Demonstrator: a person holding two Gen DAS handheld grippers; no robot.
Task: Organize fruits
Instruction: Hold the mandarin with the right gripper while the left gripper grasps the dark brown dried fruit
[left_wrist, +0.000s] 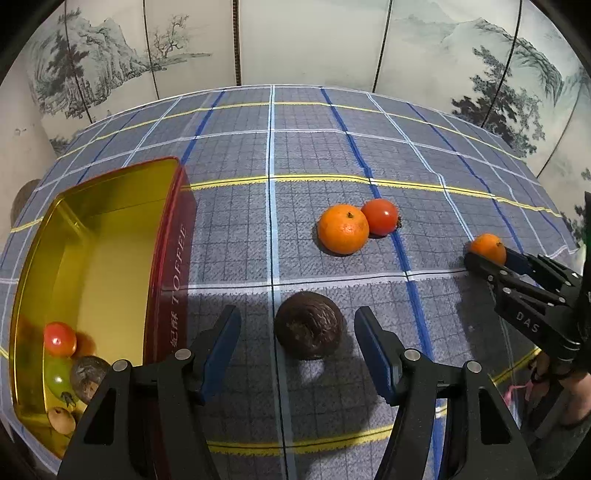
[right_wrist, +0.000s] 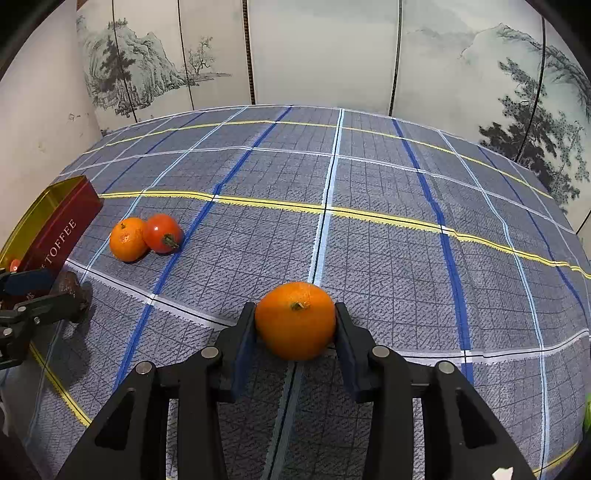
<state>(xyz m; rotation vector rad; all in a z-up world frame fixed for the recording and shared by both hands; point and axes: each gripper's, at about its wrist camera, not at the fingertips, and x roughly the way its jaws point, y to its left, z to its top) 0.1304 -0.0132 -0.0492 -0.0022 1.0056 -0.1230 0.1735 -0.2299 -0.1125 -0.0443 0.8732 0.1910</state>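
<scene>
Counting two oranges and one tomato (left_wrist: 380, 216) loose, our right gripper (right_wrist: 295, 325) clamps one orange (right_wrist: 295, 320), left gripper (left_wrist: 297, 332) wide around a brown fruit (left_wrist: 309, 325)

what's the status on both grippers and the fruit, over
Left gripper open around brown fruit. Right gripper shut on mandarin. Toffee tin part filled. Nothing blocking.

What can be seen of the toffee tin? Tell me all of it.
The toffee tin is a long rectangular metal box, dark red outside with pale "TOFFEE" lettering along its side, shiny gold inside, and no lid on it. It sits flat on the checked tablecloth at the left. Its near end holds a red tomato, a green one, a brown fruit and a tan one; the far end looks bare. The left claw does not touch it.
</scene>
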